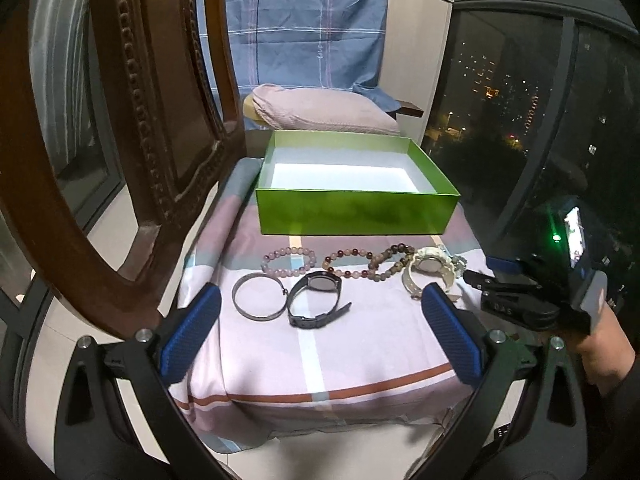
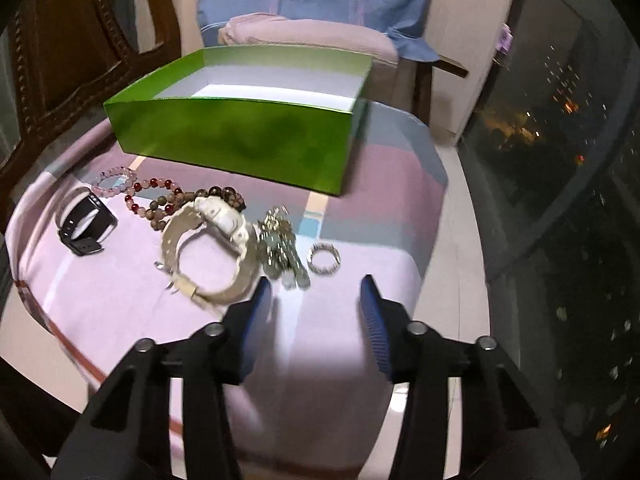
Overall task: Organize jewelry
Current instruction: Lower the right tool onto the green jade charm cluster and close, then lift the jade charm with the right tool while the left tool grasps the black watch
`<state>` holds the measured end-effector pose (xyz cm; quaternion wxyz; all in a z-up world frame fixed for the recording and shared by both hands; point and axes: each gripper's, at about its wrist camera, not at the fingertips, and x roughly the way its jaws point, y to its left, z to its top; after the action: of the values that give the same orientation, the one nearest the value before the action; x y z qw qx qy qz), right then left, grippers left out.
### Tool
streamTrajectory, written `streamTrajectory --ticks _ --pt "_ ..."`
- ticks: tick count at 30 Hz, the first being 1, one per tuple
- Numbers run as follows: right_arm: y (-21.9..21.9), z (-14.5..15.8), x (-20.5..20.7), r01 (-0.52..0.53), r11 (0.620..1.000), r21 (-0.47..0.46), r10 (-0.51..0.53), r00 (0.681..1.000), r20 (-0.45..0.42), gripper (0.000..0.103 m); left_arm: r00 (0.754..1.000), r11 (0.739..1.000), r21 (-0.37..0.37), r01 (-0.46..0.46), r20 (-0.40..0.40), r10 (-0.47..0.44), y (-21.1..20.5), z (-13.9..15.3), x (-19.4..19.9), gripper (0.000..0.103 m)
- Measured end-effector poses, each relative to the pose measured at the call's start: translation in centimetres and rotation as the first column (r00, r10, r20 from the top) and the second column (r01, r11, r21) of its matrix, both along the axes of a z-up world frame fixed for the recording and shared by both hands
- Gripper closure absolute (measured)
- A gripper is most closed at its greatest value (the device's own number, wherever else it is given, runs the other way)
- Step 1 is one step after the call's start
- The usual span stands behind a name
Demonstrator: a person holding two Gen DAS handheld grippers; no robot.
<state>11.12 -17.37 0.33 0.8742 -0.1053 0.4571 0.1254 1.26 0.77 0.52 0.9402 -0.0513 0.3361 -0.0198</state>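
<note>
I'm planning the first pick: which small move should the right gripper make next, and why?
Probably ease the open right gripper forward and down over the small silver ring. It lies just ahead of the blue fingers, apart from the tangled silver chain, and the open green cardboard box holds nothing yet.

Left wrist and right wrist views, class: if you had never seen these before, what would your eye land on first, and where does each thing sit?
The open green box, white inside and empty, stands at the back of the cloth-covered surface. In front of it runs a row of jewelry: a metal bangle, a black watch, bead bracelets and a cream watch. A small sparkly ring lies just ahead of the open right gripper.
</note>
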Motion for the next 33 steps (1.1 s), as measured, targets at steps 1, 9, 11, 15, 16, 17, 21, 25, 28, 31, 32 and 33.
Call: streamTrajectory --ticks 1,9,11,15,16,17,21,25,28,31,32,33 --pt "0.2 -0.2 0.4 -0.014 1.000 -0.003 0.014 1.000 -0.007 0.068 1.000 1.000 -0.003 -0.001 -0.007 0.001 0.1 -0.1 0.1 0.004" --pt "2.3 -1.3 1.9 -0.085 0.996 0.013 0.086 0.996 -0.033 0.083 1.000 1.000 0.023 0.007 -0.021 -0.007 -0.1 -0.5 0.4 0.004" --pt "2.7 -1.1 1.9 -0.101 0.995 0.013 0.101 0.995 -0.025 0.083 1.000 1.000 0.026 0.006 -0.025 -0.006 -0.1 -0.6 0.5 0.004" --pt "3.0 -1.2 1.9 -0.117 0.993 0.016 0.117 0.993 -0.028 0.091 0.999 0.999 0.033 0.011 -0.044 -0.009 -0.2 -1.0 0.7 0.004" --pt "3.0 -1.0 1.8 -0.120 0.993 0.018 0.120 0.992 -0.023 0.095 0.999 0.999 0.035 0.014 -0.049 -0.012 -0.3 -1.2 0.7 0.004" --pt "3.0 -0.8 1.8 -0.118 0.993 0.023 0.119 0.993 -0.017 0.095 0.998 0.999 0.039 0.017 -0.053 -0.014 -0.4 -1.3 0.6 0.004" --pt "2.1 1.5 1.1 -0.103 0.991 0.090 0.100 0.994 0.034 0.095 0.998 0.999 0.039 0.024 -0.067 -0.022 -0.4 -1.8 0.7 0.004" --pt "0.4 4.0 -0.3 -0.082 0.980 0.182 0.068 0.994 0.081 0.095 0.996 0.999 0.031 0.021 -0.084 -0.019 0.1 -2.3 1.0 0.004" --pt "-1.4 5.8 -1.4 -0.081 0.959 0.273 0.052 0.993 0.110 0.095 0.995 1.000 0.019 0.022 -0.101 -0.020 0.2 -2.9 1.3 0.004" --pt "-2.2 7.1 -2.1 -0.083 0.942 0.326 0.037 0.989 0.146 0.095 0.992 0.999 0.034 0.019 -0.123 -0.015 -0.1 -3.7 1.8 0.004" --pt "-2.3 7.3 -2.1 -0.085 0.938 0.336 0.035 0.988 0.153 0.095 0.991 0.999 0.043 0.022 -0.130 -0.016 -0.2 -4.0 2.1 0.004" --pt "-2.4 7.6 -2.2 -0.088 0.934 0.345 0.034 0.986 0.161 0.095 0.991 0.998 0.055 0.025 -0.135 -0.017 -0.5 -4.2 2.3 0.004"
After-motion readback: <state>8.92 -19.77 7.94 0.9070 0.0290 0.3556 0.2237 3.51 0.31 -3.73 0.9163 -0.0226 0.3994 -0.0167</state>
